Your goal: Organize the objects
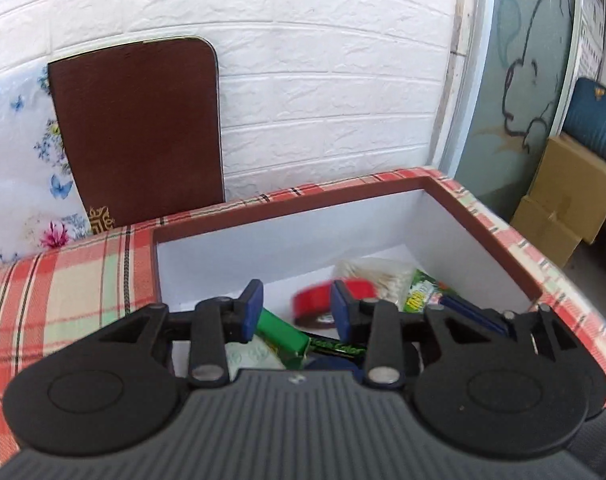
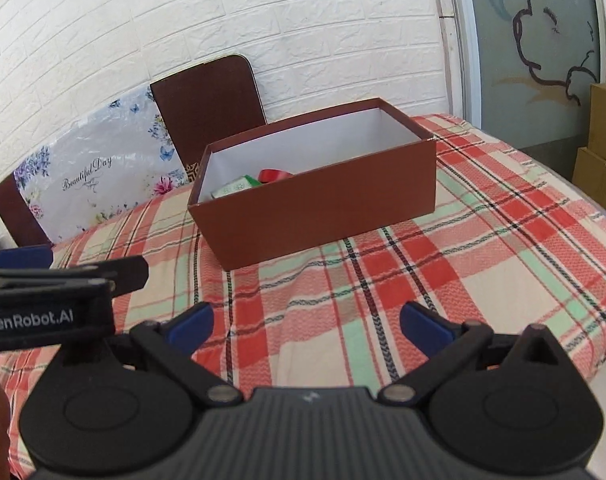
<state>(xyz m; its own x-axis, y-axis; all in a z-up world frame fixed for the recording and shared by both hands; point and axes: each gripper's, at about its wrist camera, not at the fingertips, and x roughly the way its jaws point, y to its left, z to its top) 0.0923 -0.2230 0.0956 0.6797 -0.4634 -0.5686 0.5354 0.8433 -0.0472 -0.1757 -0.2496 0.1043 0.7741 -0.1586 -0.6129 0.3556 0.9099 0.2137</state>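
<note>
Tongs: left gripper hangs released over the box, jaws apart, nothing between them; right gripper is spread wide and empty above the plaid cloth, well short of the box. Tape roll lies inside among a green carton and swab bag; judged light, stiff, best pinched across its rim. Legible: "GenRobot.AI" on the left gripper, "Beautiful Day" on the floral bag.
</note>
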